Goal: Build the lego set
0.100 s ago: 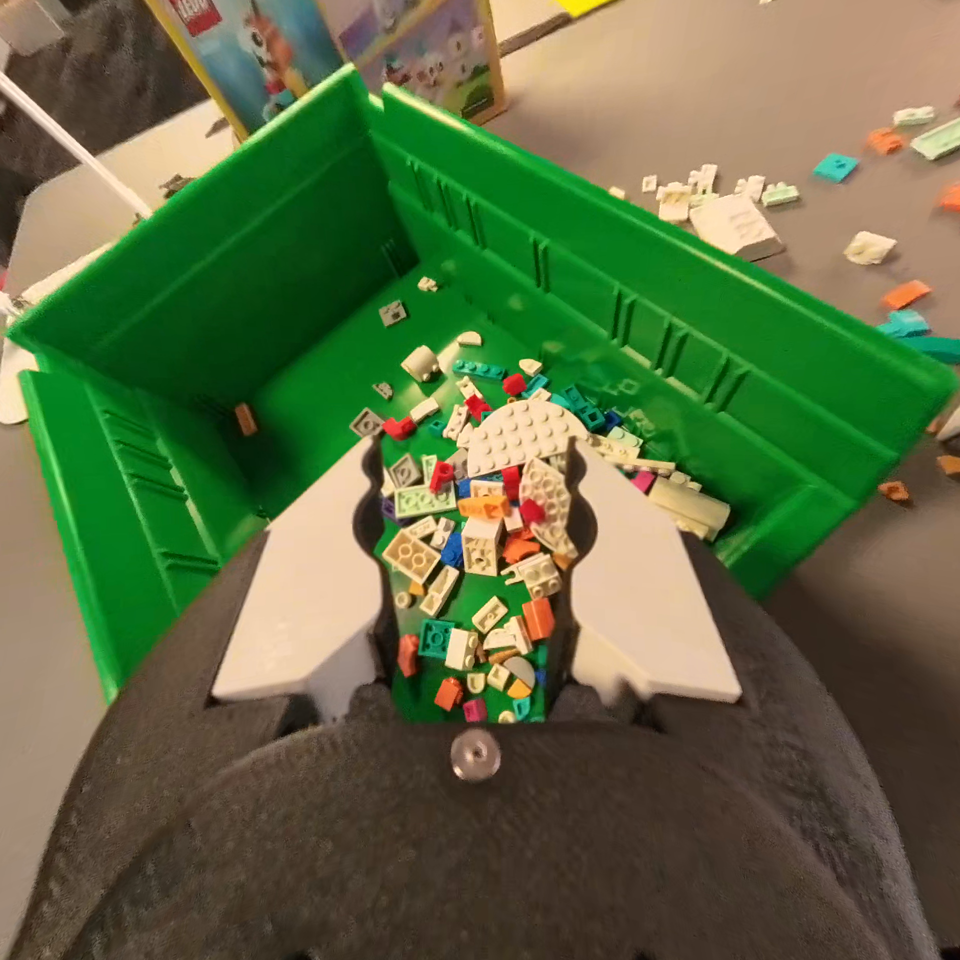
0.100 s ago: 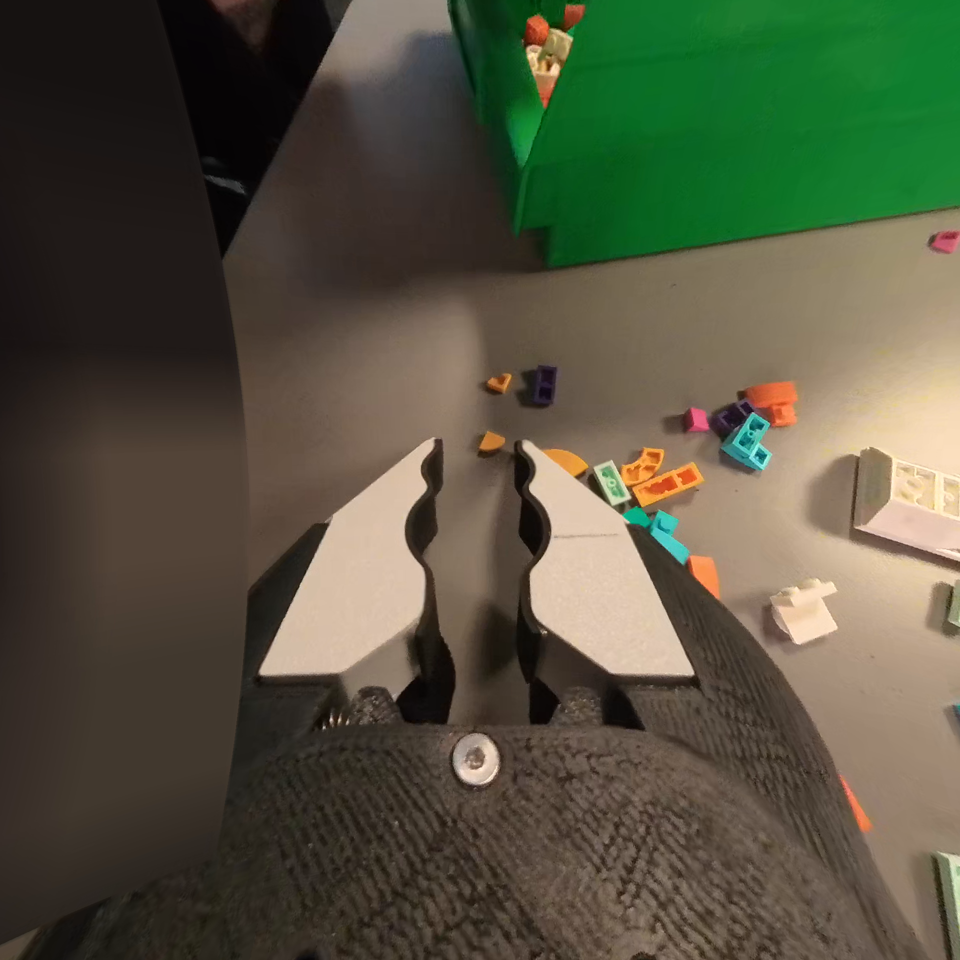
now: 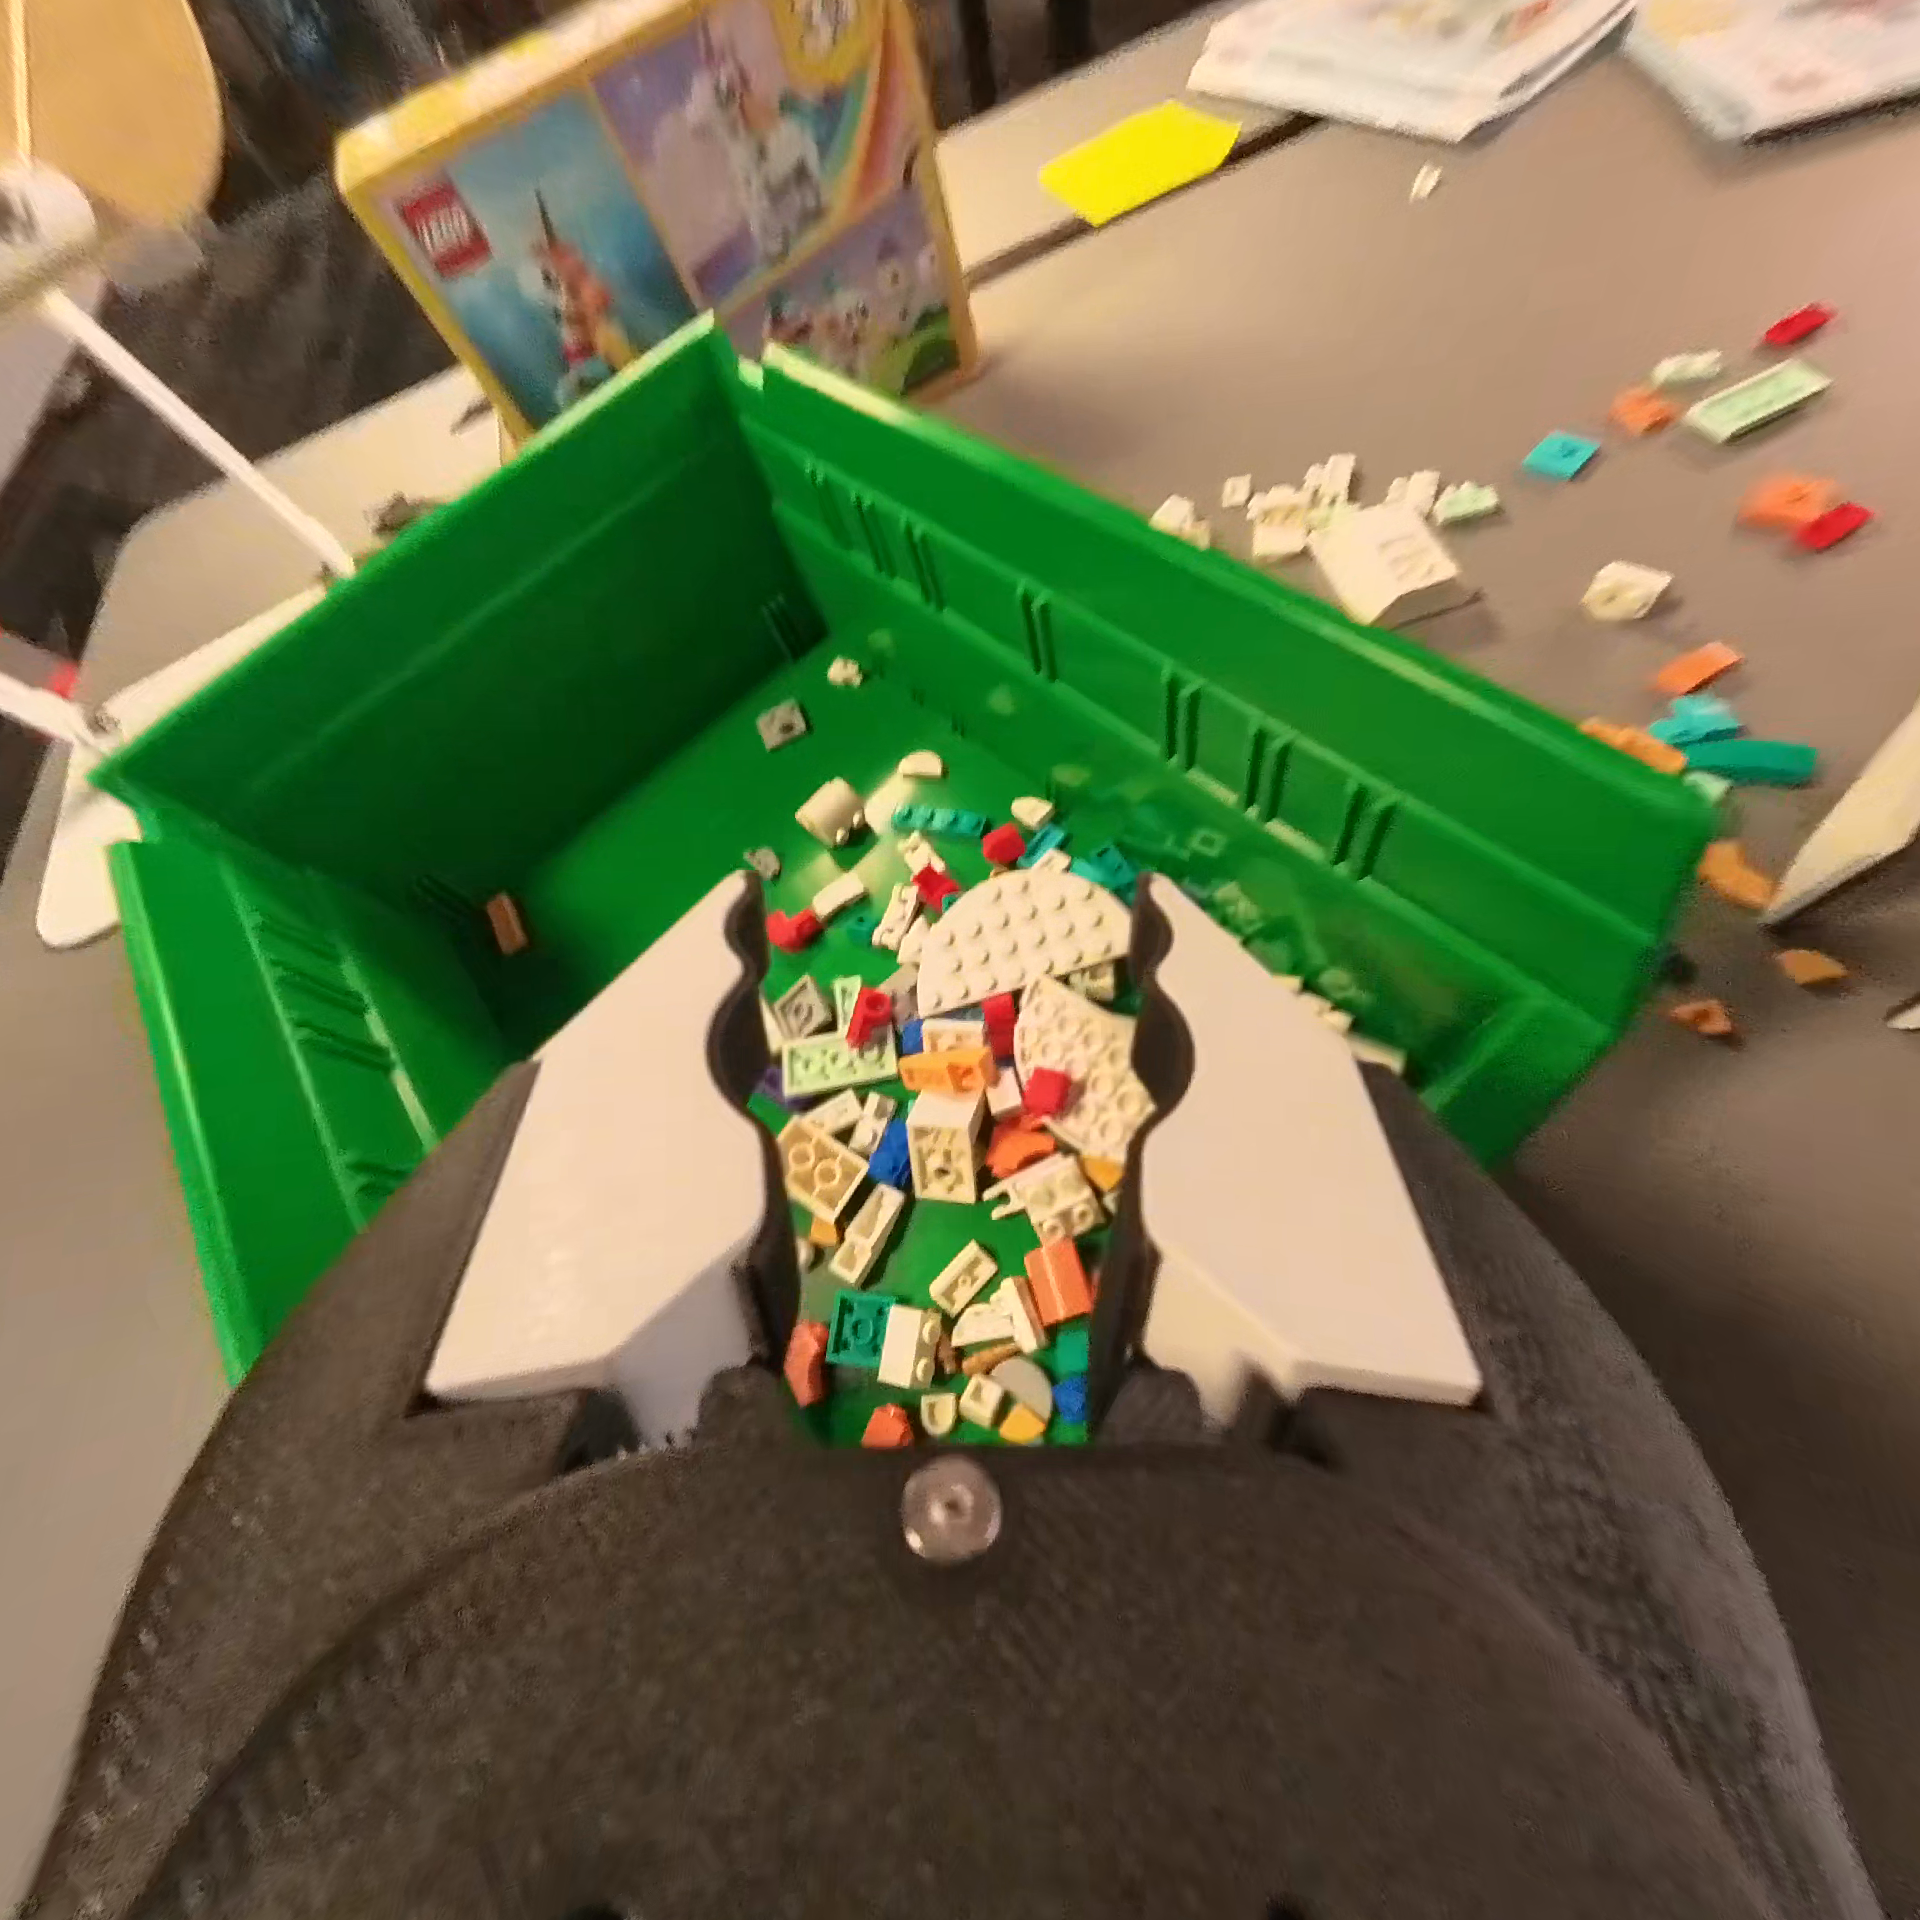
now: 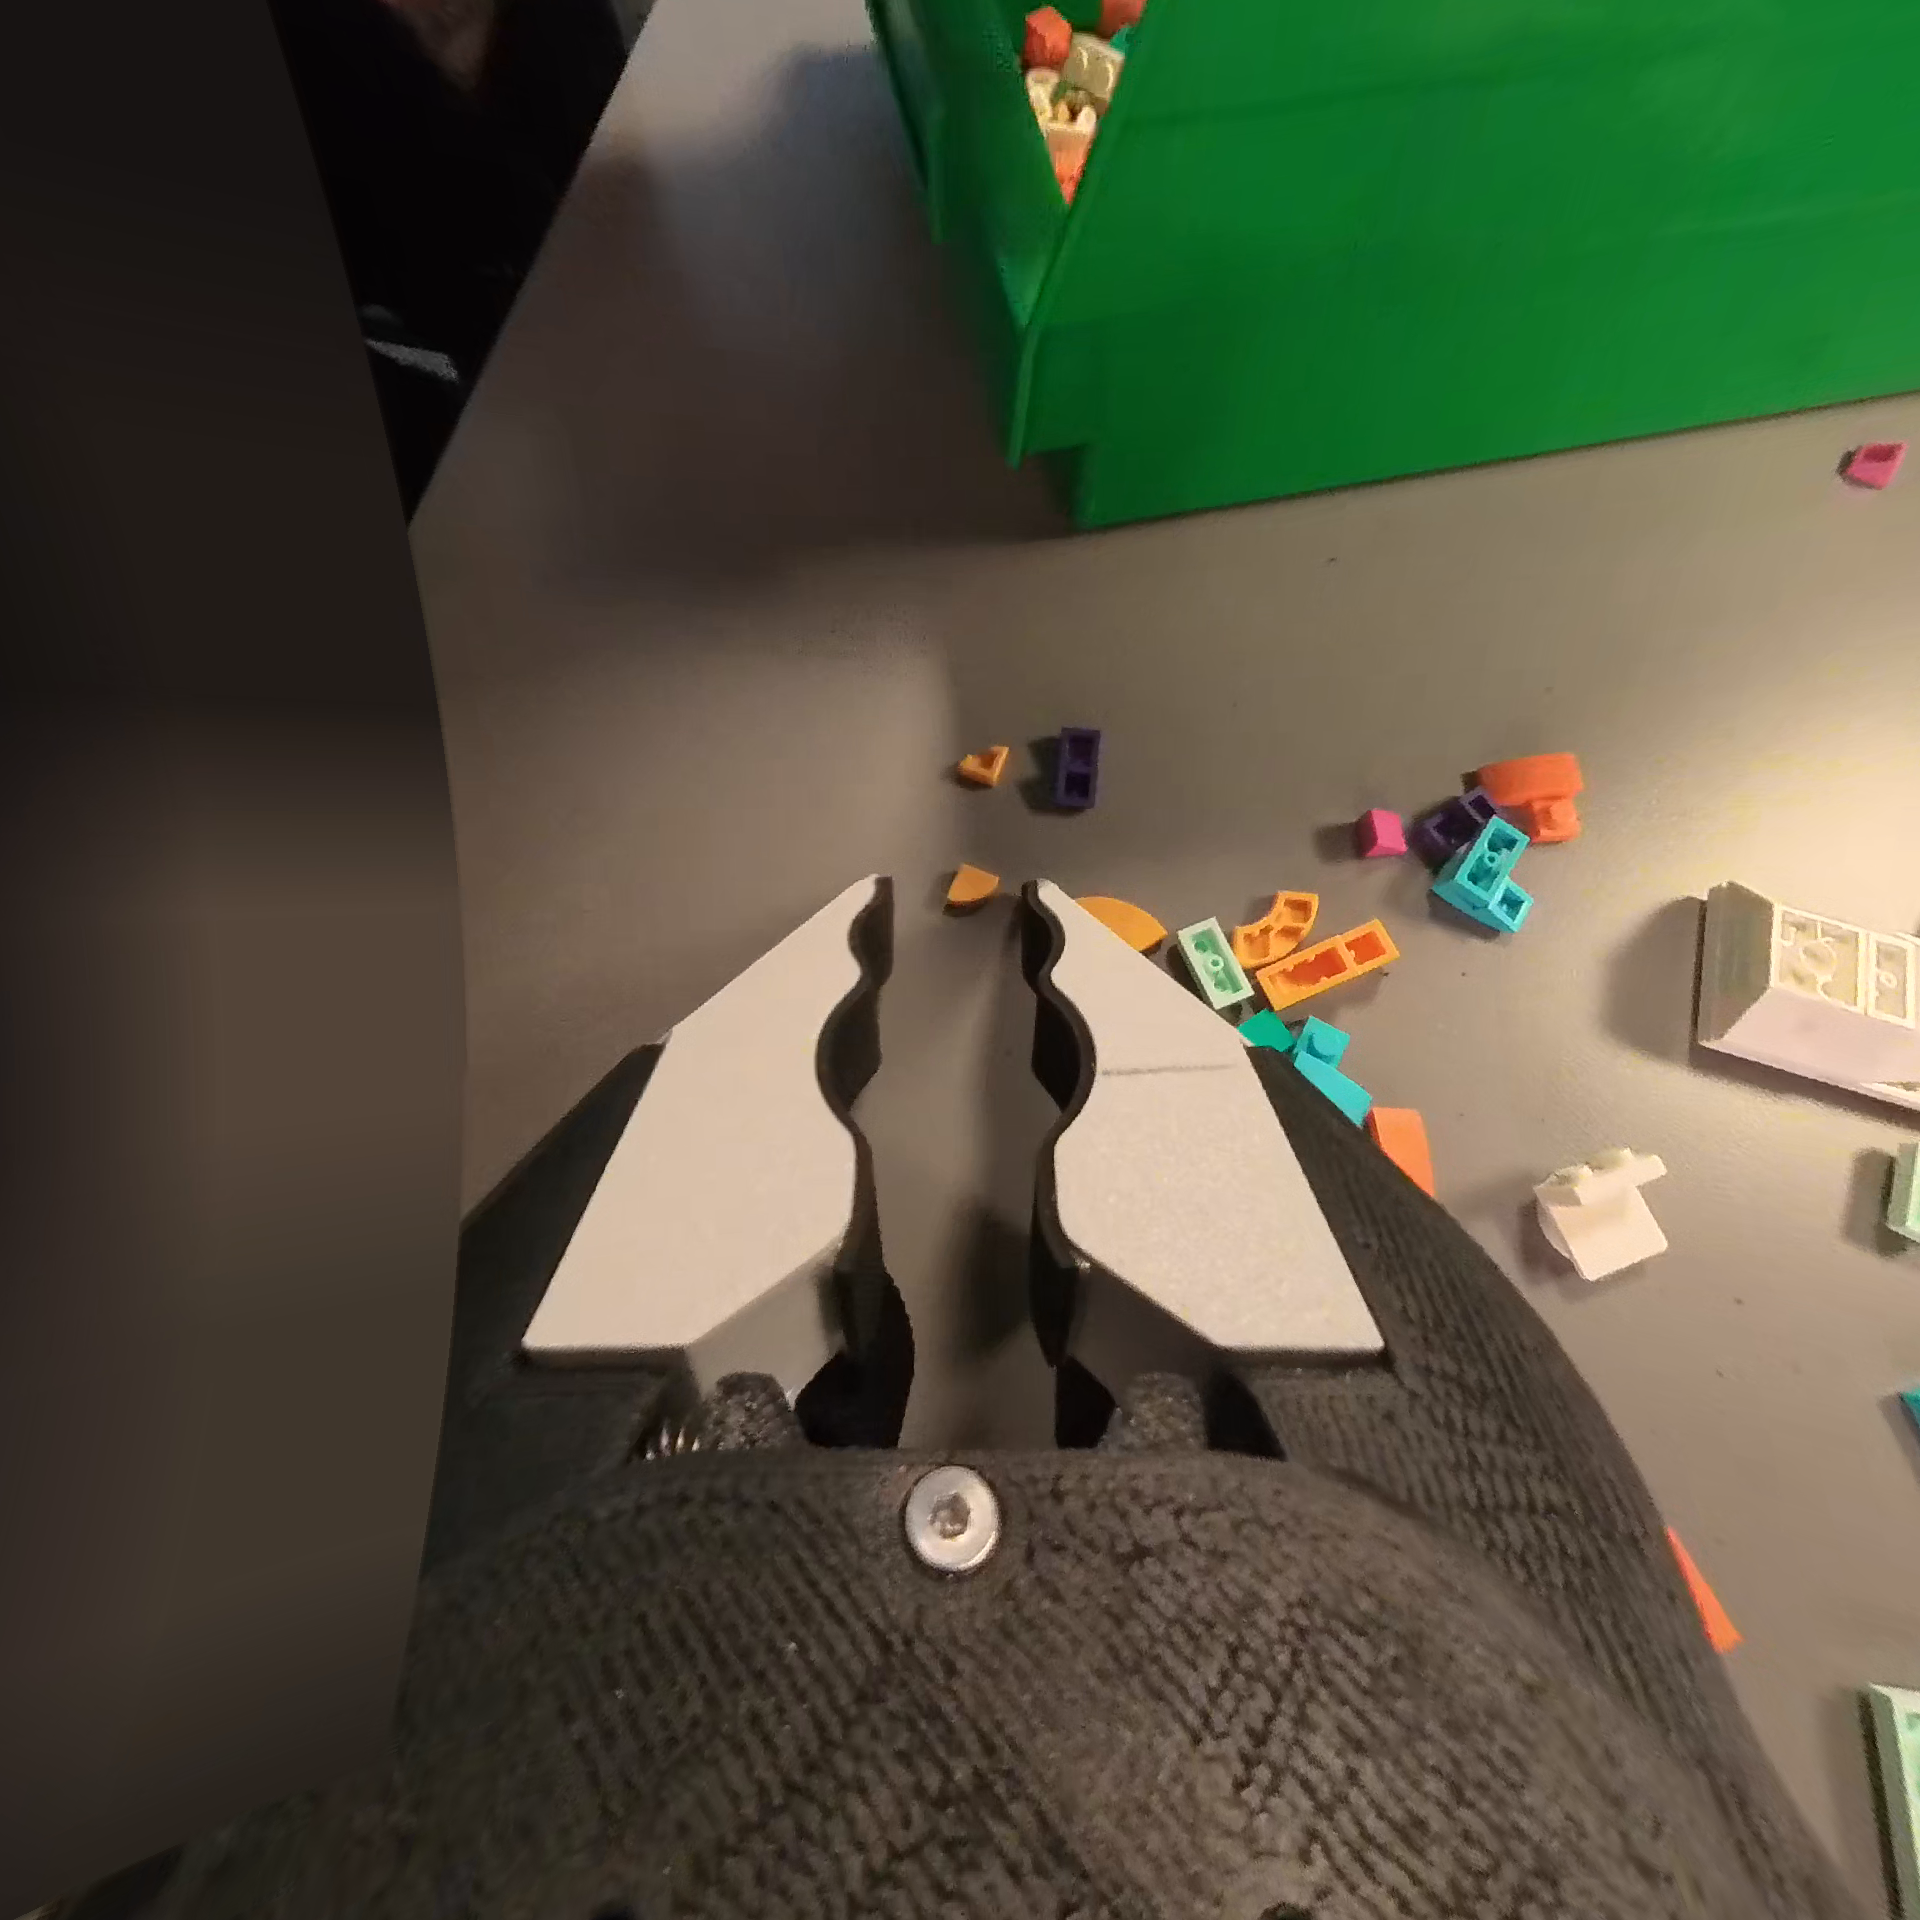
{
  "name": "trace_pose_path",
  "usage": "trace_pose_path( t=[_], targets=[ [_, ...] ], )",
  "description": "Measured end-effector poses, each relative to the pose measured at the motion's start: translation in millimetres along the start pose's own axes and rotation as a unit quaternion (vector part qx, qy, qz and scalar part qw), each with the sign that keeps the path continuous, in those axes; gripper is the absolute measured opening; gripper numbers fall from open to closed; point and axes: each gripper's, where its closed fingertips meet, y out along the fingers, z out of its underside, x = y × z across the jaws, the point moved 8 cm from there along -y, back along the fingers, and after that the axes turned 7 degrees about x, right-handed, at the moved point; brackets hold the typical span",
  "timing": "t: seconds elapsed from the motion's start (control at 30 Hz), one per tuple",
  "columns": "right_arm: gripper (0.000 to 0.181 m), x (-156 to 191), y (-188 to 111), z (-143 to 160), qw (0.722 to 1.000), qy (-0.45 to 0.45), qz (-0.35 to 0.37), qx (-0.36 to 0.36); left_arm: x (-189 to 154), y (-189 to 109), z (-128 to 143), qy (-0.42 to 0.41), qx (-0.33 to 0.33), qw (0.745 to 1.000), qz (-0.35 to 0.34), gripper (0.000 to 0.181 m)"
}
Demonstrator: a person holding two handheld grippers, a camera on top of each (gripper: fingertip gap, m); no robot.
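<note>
A green plastic bin [image 3: 499, 665] stands on the grey table and holds a heap of small toy bricks [image 3: 940, 1132], with a white half-round plate [image 3: 1023, 935] on top. My left gripper [image 3: 943, 894] is open and empty, hovering above the heap inside the bin. My right gripper [image 4: 956, 888] is slightly open and empty, low over the table beside the bin's outer wall [image 4: 1455, 260]. A small orange quarter-round piece [image 4: 971, 886] lies just ahead of its tips. An orange half-round piece [image 4: 1127, 920] lies by the right fingertip.
Loose bricks lie scattered on the table: a purple one [image 4: 1075, 764], teal ones [image 4: 1481, 873], a large white sloped piece [image 4: 1818, 987]. A colourful toy box [image 3: 665, 208] stands behind the bin. A yellow note [image 3: 1138, 156] and papers [image 3: 1403, 52] lie farther back. The table edge [image 4: 499, 395] runs at left. It is some 12 cm from my right tips to the large white sloped piece [image 4: 1818, 987].
The left gripper has tilted up or drawn back, so the bin sits lower in its view and the toy box shows fully. The right gripper has not visibly moved.
</note>
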Motion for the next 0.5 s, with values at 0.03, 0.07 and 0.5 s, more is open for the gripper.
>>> trace_pose_path(
  t=[0.03, 0.07, 0.5],
  targets=[
    [0.022, 0, 0, 0, 1.000, 0.003, 0.001, 0.000, -3, -3, -4, 0.007, -0.017, 1.000, 0.002, 0.068],
    [0.021, 0, 1, -1, 1.000, 0.005, 0.003, 0.000, -5, -6, -7, 0.014, -0.033, 0.999, 0.004, 0.065],
    [0.005, 10, -22, -24, 0.968, -0.143, 0.156, -0.131, -90, -19, -23, 0.050, -0.091, 0.940, 0.324, 0.042]
  ],
)
